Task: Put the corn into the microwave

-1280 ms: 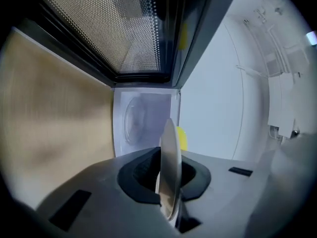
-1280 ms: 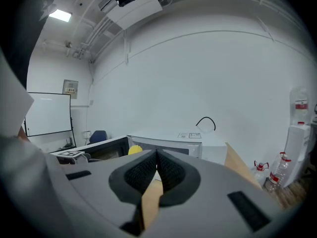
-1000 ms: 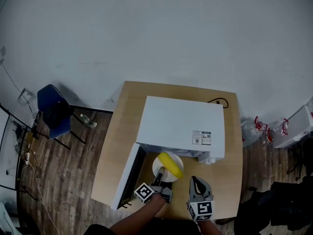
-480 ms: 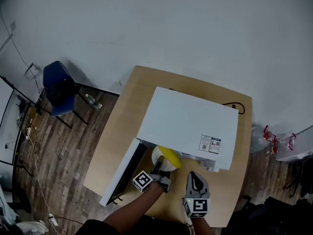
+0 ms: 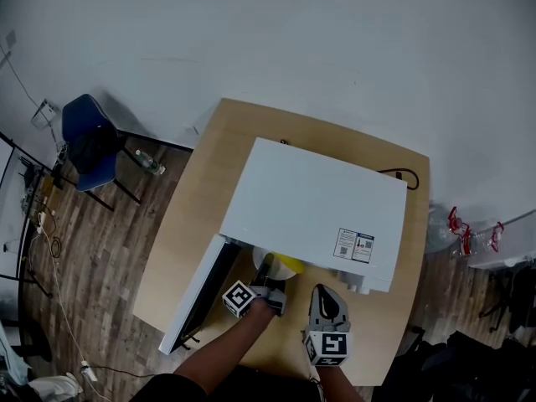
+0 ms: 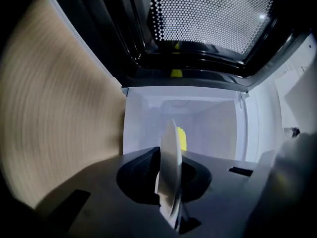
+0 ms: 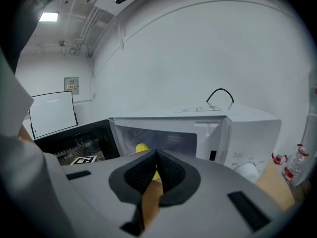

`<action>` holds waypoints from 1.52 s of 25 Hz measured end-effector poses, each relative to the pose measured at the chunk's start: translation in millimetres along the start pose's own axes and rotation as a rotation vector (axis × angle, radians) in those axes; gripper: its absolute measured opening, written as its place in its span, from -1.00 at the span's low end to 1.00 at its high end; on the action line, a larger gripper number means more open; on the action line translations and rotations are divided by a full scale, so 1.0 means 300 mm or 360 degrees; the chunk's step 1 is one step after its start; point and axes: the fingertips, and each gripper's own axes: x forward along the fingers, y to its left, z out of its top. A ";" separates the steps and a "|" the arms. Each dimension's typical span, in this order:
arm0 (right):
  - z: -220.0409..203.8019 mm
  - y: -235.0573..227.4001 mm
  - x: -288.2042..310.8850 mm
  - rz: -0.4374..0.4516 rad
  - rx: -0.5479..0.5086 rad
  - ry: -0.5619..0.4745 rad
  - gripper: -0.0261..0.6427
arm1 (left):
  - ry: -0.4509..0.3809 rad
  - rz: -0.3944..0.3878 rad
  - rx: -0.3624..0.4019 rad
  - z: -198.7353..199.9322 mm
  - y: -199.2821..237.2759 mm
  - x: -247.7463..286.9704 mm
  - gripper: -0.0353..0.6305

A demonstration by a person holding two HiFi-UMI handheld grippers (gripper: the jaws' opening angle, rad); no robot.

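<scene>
The corn (image 5: pixel 290 265) lay on a plate (image 6: pixel 171 172) at the mouth of the microwave (image 5: pixel 310 208), low centre of the head view. It was partly under the roof and not yet set down inside. The left gripper (image 5: pixel 265 270) was clamped on the plate's rim. The right gripper (image 5: pixel 323 291) hung just right of it, jaws together and empty. Left to do, I judged — slide the plate in, release it.

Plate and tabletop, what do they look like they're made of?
Plate: probably glazed ceramic or melamine, going by its smooth white surface and thin rim. Tabletop: light wood or wood-look laminate, matte; pale tan with faint streaks, which one is unclear.
</scene>
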 end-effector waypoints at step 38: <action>0.005 -0.032 0.001 0.0018 0.0024 0.0010 -0.74 | 0.0047 0.0340 0.0343 -0.017 0.009 0.071 -0.41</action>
